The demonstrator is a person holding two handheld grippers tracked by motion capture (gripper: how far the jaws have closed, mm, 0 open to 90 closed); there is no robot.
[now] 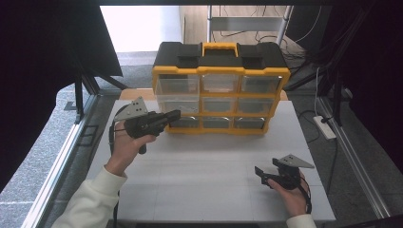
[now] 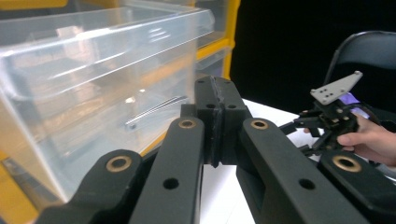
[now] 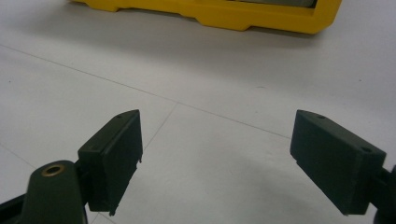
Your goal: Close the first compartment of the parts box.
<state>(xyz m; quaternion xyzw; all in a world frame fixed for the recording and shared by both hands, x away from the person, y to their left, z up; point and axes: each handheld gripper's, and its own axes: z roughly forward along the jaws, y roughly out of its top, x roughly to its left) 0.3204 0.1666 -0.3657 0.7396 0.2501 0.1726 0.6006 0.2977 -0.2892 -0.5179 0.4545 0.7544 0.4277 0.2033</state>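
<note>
Left tongs (image 2: pixel 217 123) pressed together, seemingly beside clear drawer (image 2: pixel 100 88).

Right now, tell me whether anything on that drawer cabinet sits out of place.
One clear drawer at the left of the yellow cabinet stands pulled out past its neighbours, beside the shut left gripper. Nothing looks spilled or damaged.

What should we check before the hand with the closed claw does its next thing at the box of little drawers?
1. Left gripper shut: ok, jaws pressed together with nothing between them.
2. Left gripper at the drawer: ok, tips beside the clear drawer sticking out on the organizer's left side.
3. Touching the drawer: cannot tell.
4. Right gripper out of the way: ok, open, low over the table at the right, holding nothing.
5. Organizer upright and steady: ok, it stands flat on the table.
</note>
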